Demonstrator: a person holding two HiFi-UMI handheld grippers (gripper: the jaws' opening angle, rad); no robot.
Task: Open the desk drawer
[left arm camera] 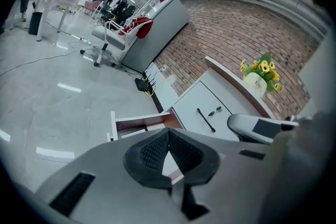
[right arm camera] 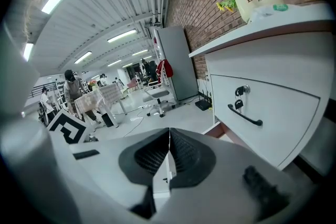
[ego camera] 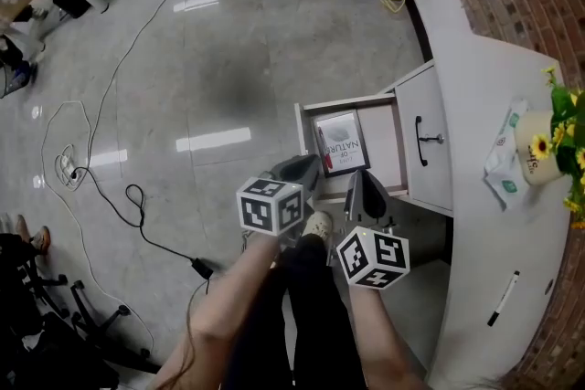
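Head view: drawer (ego camera: pixel 382 142) open, job looks done; my left gripper (ego camera: pixel 300 170) and right gripper (ego camera: pixel 366 195), all 4 jaws together, empty.

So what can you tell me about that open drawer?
The drawer is white outside with pinkish-brown inner walls, boxy, pulled well out over the floor from under the desk's closed front with the black handle. A booklet lies flat in it; the rest looks bare. The left gripper and right gripper are shut and hold no part of it.

An office: desk (ego camera: pixel 489 123), swivel chairs (left arm camera: pixel 105 39), strip lights (right arm camera: pixel 122 35).
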